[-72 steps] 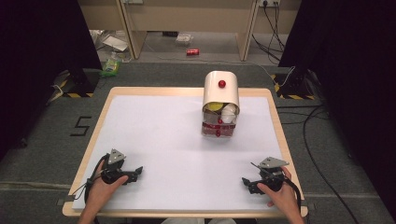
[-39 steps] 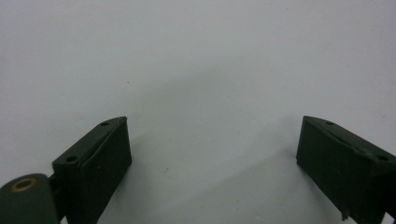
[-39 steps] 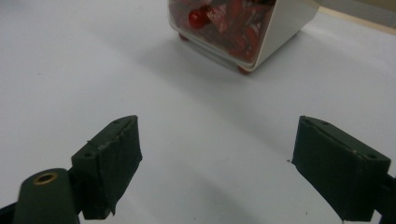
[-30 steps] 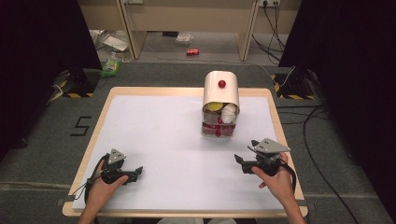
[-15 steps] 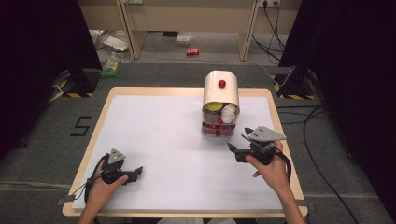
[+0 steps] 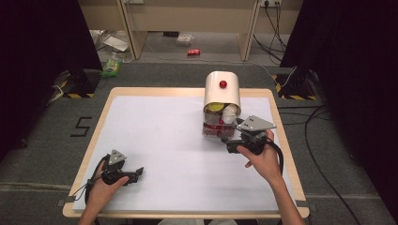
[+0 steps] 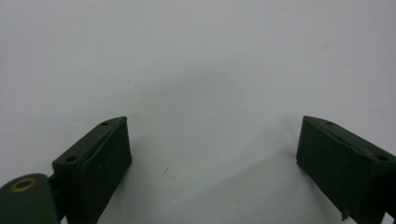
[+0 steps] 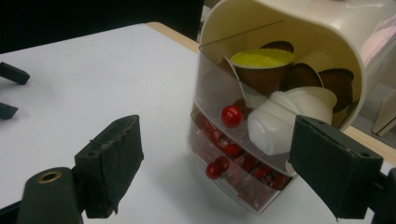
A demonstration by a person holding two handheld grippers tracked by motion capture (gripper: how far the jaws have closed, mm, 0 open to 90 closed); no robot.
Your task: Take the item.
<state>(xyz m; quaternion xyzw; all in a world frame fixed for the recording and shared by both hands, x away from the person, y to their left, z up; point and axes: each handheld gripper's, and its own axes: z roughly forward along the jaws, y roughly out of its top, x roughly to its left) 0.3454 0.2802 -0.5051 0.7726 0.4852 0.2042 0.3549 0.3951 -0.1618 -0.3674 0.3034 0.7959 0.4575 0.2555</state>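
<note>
- High view shows a white table (image 6: 159, 140) with a wooden rim, the largest thing in the scene.
- On the far right part of the table stands a cream container (image 6: 222, 93) with a round top and a red knob.
- Its clear front has two drawers (image 8: 219, 140), one above the other, each with a small red knob. The upper one is pulled out.
- Inside lie a cup with a yellow lid (image 8: 261, 65), brown cups and a white bottle (image 8: 289, 119); the lower drawer holds red pieces.
- The right gripper (image 6: 233, 140) is just beside the container's front. Its jaws stand wide apart, with nothing between them.
- The left gripper (image 6: 136, 172) rests on the near left part of the table, well apart from the container. Its jaws are also wide, with bare table between them.
</note>
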